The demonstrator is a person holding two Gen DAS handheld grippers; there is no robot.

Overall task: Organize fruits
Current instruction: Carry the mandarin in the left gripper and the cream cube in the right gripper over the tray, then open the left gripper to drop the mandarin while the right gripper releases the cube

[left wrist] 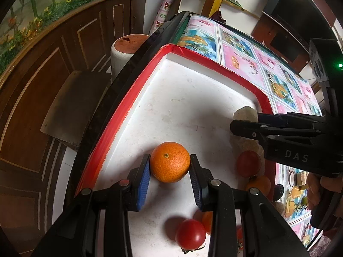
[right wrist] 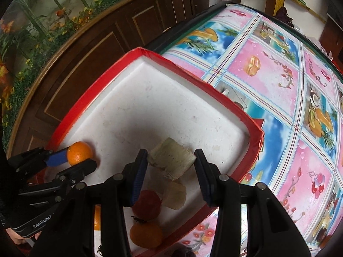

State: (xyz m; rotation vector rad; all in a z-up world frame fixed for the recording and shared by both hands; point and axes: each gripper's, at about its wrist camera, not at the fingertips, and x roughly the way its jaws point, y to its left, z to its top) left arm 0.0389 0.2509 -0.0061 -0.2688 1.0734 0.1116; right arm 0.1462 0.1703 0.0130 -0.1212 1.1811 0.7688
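In our left gripper (left wrist: 169, 167), blue pads clamp a round dimpled orange (left wrist: 170, 162) above the red-rimmed white foam tray (left wrist: 150, 98), presumably for sorting; rightward, our right gripper (right wrist: 171, 160) clasps a pale fibrous cane chunk (right wrist: 171, 158) over the same tray, red tomatoes (left wrist: 190, 233) beneath.

The tray (right wrist: 64, 124) is white inside with a red taped rim. The orange (left wrist: 170, 162) is bright orange with a dimpled skin and a small green-brown stem scar. The tomato (left wrist: 190, 234) is glossy red with a dark green calyx. The sugarcane piece (right wrist: 171, 158) is pale greenish-beige, speckled dark on top. The left tool (left wrist: 169, 171) and right tool (right wrist: 171, 167) are black with blue ribbed pads. The tabletop (right wrist: 268, 75) wears a checked cloth of pink and blue squares printed with fruits. The cabinet (right wrist: 96, 42) is dark brown with pale line trim.
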